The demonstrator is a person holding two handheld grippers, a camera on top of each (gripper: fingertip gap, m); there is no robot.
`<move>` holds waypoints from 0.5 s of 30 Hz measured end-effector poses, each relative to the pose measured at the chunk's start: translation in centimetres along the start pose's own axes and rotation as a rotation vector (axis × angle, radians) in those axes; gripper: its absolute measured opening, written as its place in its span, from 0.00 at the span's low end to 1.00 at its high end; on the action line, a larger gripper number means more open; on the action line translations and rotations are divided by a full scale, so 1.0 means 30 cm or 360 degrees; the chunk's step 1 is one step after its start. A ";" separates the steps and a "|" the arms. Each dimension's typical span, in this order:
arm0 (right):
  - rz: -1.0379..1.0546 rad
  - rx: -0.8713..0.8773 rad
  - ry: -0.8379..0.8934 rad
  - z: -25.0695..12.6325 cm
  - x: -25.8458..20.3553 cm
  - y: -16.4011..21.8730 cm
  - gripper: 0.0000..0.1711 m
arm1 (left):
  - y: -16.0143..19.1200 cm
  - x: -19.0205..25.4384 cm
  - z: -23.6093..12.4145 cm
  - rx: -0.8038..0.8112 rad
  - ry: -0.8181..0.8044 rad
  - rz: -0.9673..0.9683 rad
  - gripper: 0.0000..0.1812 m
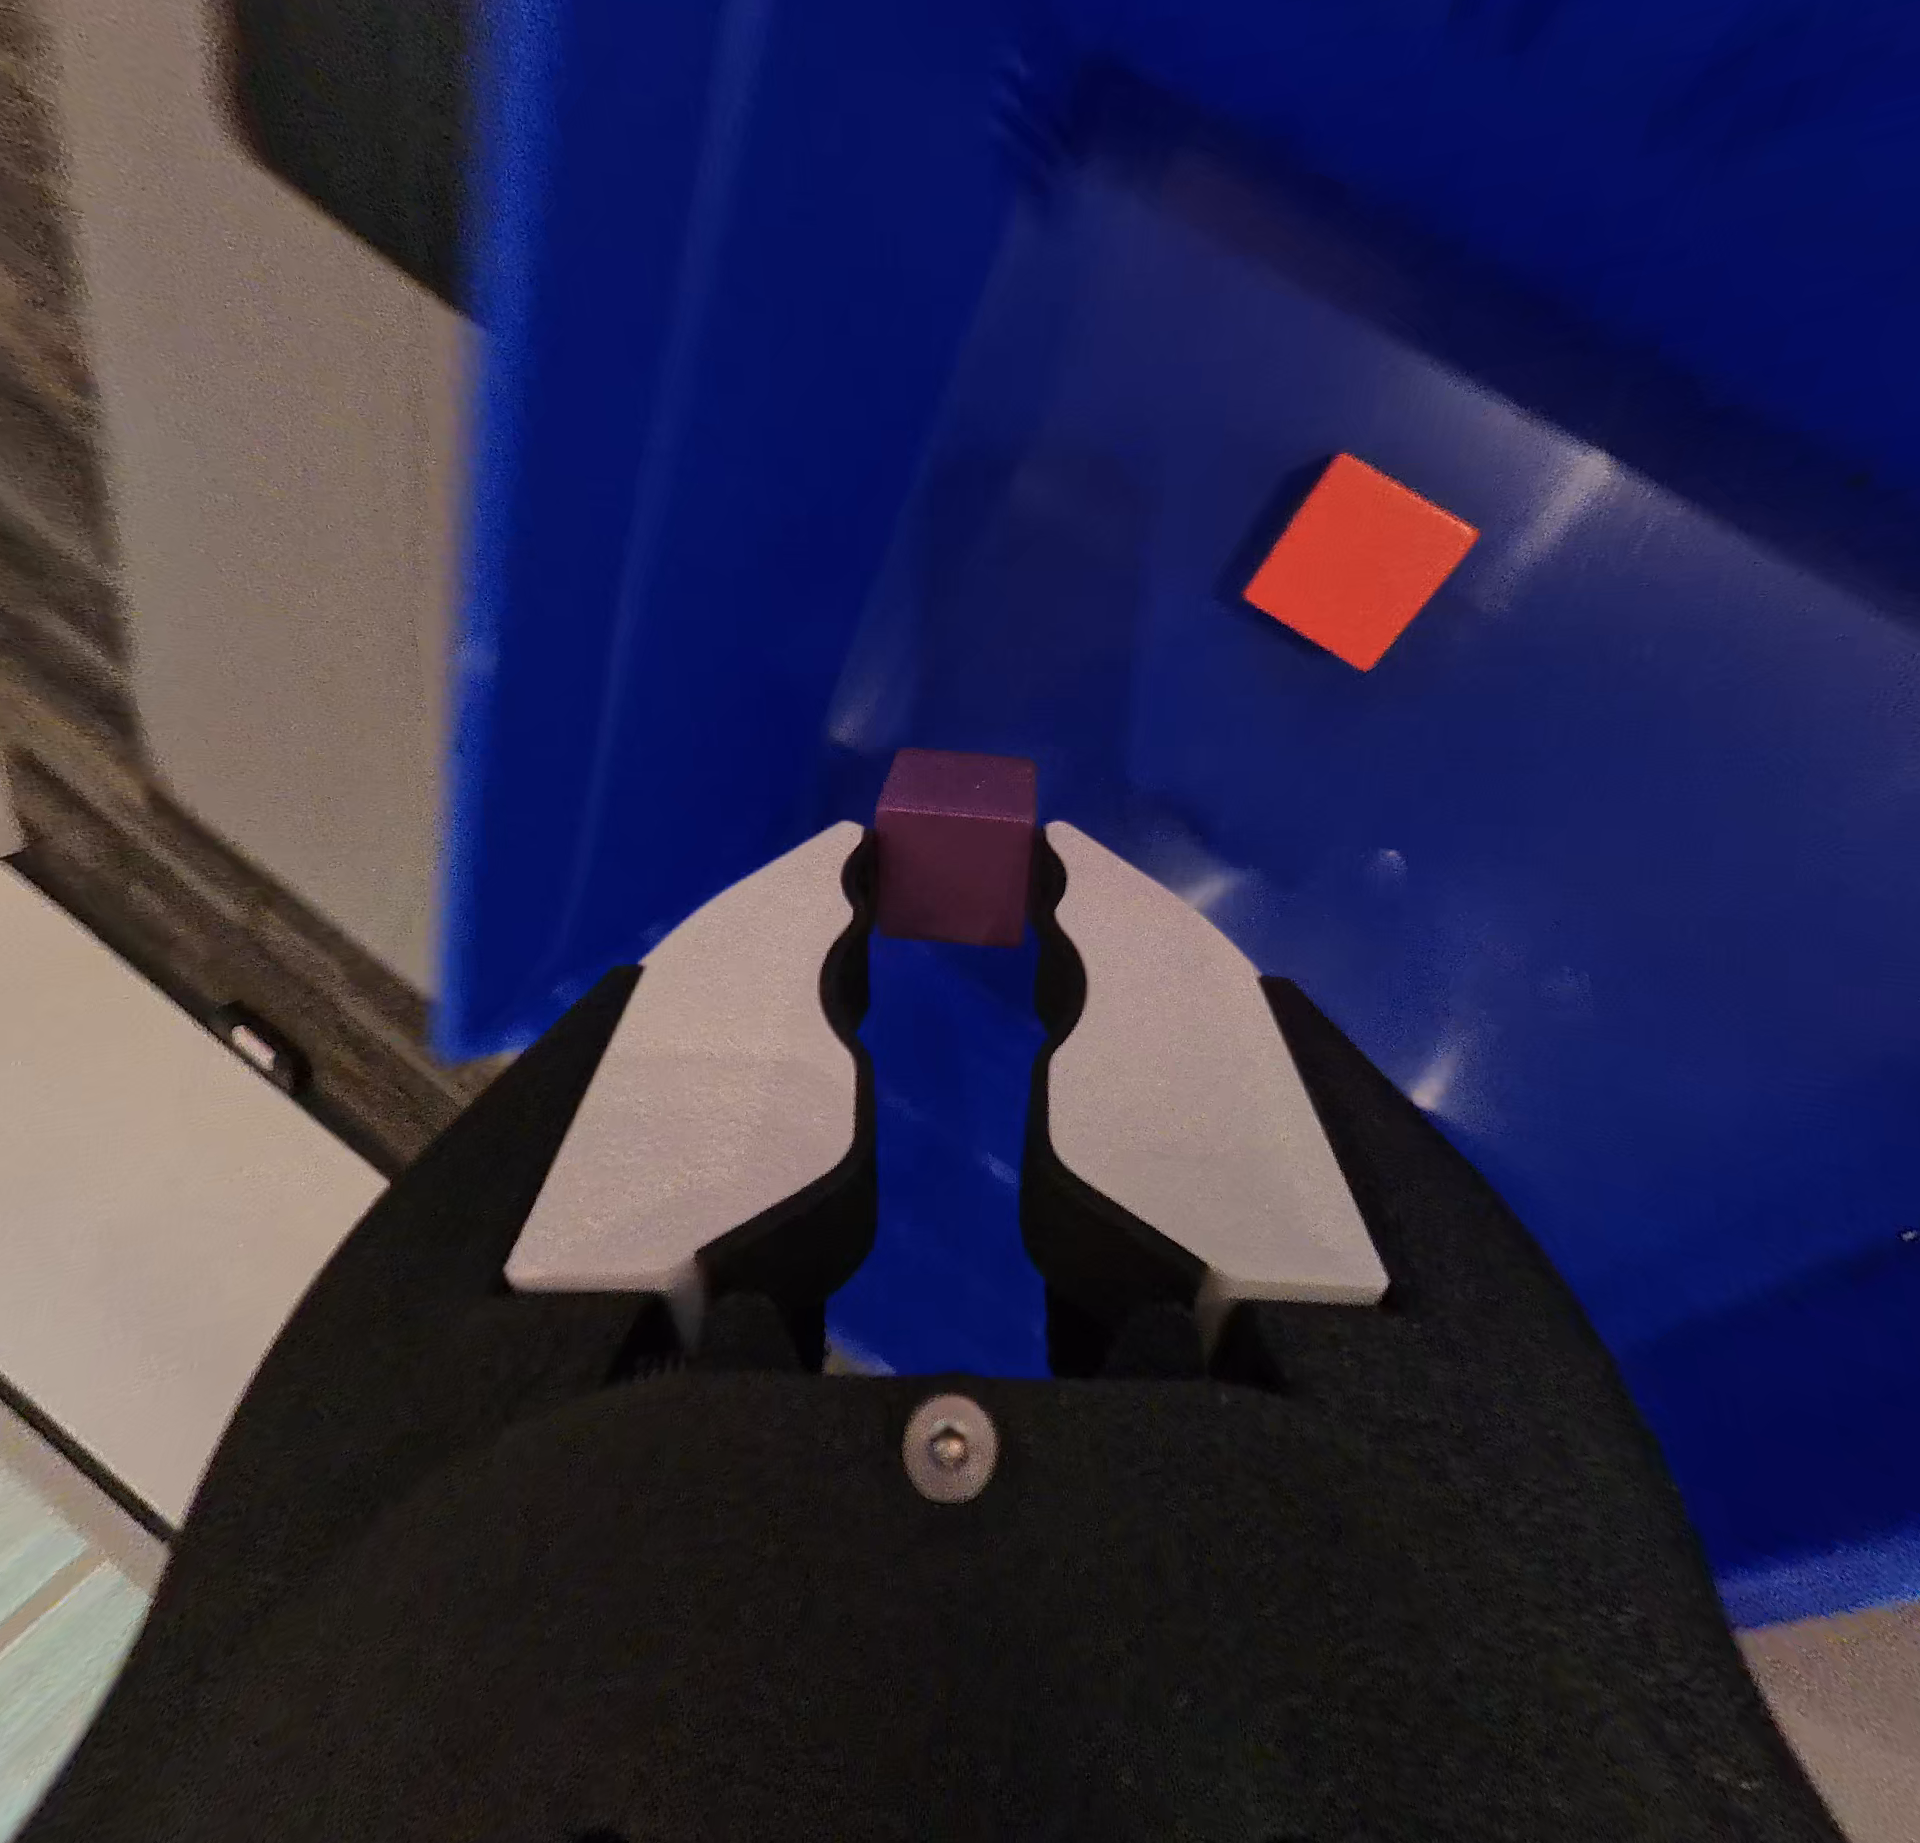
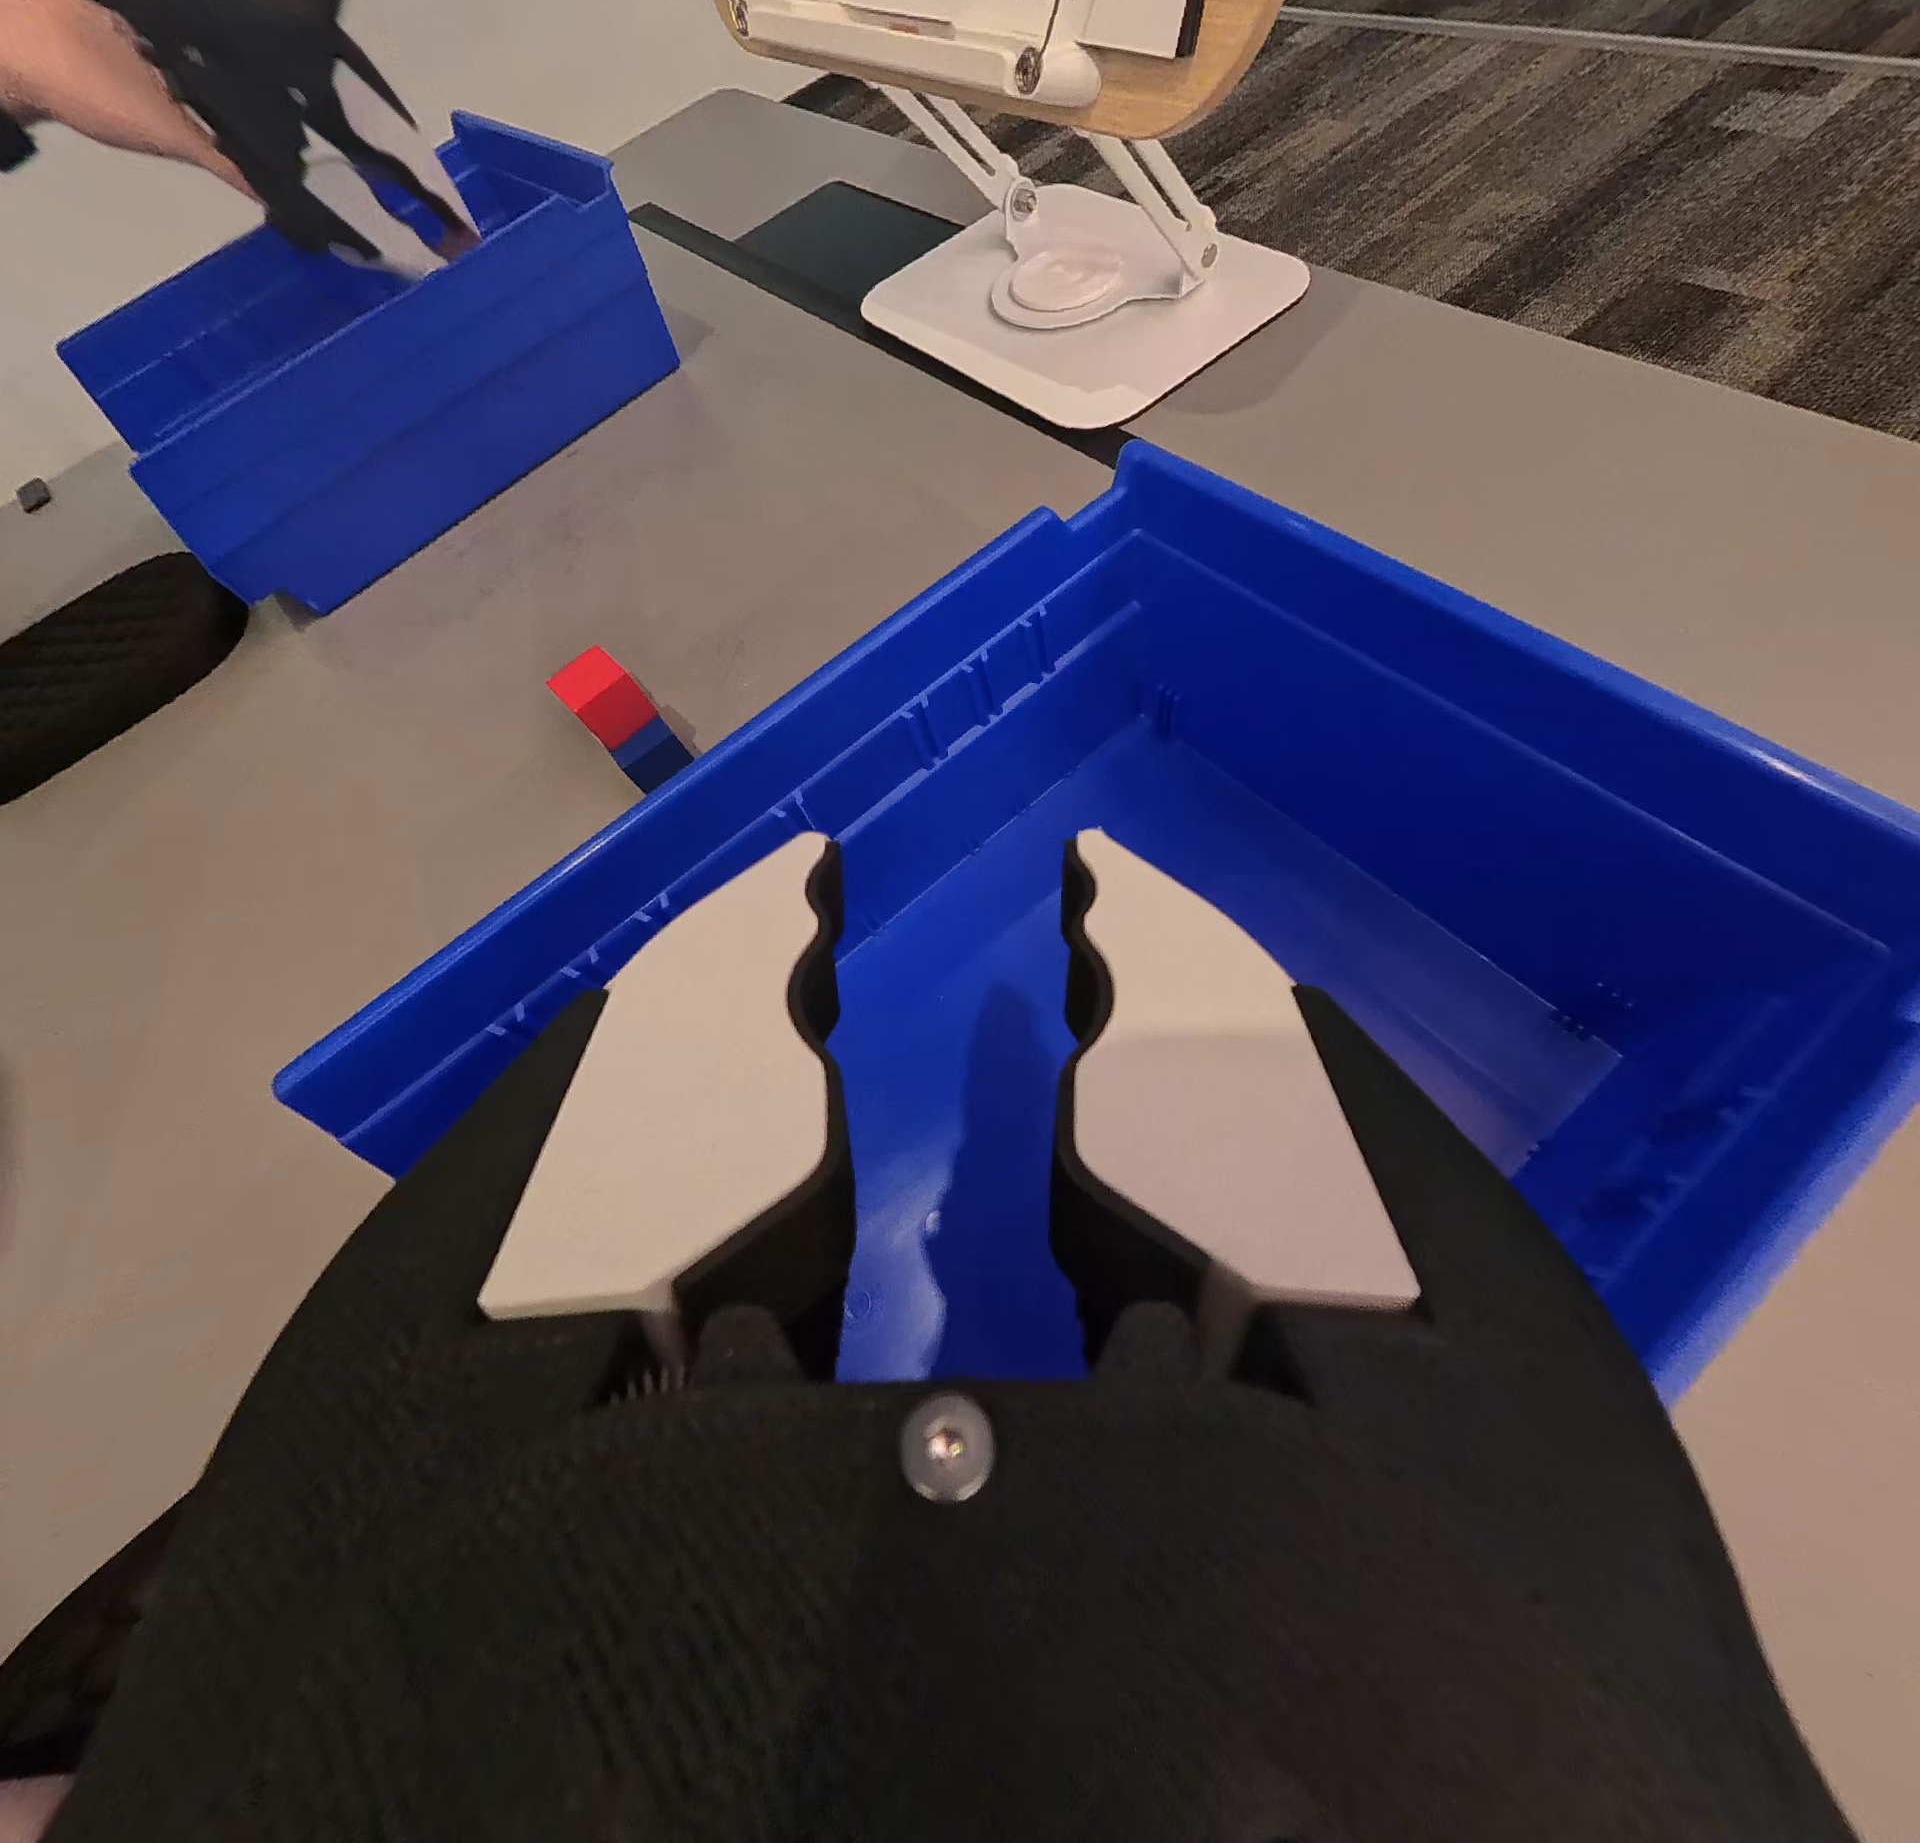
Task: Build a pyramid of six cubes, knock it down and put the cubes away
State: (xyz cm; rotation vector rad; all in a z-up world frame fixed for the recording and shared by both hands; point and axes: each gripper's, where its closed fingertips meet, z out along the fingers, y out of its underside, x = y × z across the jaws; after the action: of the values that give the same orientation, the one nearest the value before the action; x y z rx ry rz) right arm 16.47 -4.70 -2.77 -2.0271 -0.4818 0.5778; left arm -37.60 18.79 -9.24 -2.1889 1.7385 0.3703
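Note:
My left gripper (image 1: 956,837) is shut on a purple cube (image 1: 956,848) and holds it inside a blue bin (image 1: 727,443), above the bin floor. An orange-red cube (image 1: 1359,561) lies on that bin's floor to the right. In the right wrist view the left gripper (image 2: 384,235) reaches into the far left blue bin (image 2: 416,422). My right gripper (image 2: 945,848) is open and empty over a second blue bin (image 2: 1558,754), which shows no cubes. A red cube (image 2: 601,692) and a blue cube (image 2: 649,749) sit together on the grey table, just left of that bin.
A white stand (image 2: 1081,307) holding a wood-edged board stands at the back of the grey table (image 2: 416,910). A black rounded object (image 2: 94,671) lies at the table's left edge. Carpet floor lies beyond the table's far right edge. My hands' fingertips stand some 60 cm from each other.

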 end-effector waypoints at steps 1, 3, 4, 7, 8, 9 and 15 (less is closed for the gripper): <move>0.0001 0.0007 0.0001 -0.001 0.001 -0.002 0.24 | -0.016 -0.026 -0.057 0.0050 -0.0047 -0.0017 0.16; 0.0001 0.0014 0.0004 -0.004 0.001 -0.005 0.24 | -0.066 -0.083 -0.201 0.0161 -0.0184 -0.0033 0.15; -0.0001 0.0015 0.0007 -0.004 0.002 -0.006 0.24 | -0.108 -0.101 -0.288 0.0240 -0.0250 -0.0031 0.15; -0.0008 0.0017 0.0014 -0.006 0.000 -0.012 0.24 | -0.298 -0.026 -0.533 0.0529 -0.0208 -0.0035 0.15; -0.0010 0.0017 0.0014 -0.006 -0.003 -0.014 0.24 | -0.365 0.028 -0.590 0.0596 -0.0169 -0.0008 0.15; -0.0016 0.0013 0.0014 -0.005 -0.006 -0.014 0.24 | -0.430 0.082 -0.627 0.0639 -0.0162 0.0028 0.15; -0.0049 0.0016 0.0004 -0.011 -0.027 -0.023 0.24 | -0.703 0.517 -0.516 0.0618 0.0087 0.0358 0.15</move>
State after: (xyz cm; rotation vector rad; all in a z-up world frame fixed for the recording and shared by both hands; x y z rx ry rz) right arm 15.92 -5.04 -1.87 -2.0074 -0.5068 0.5580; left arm -13.50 3.10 0.67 -1.7537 1.9051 0.0167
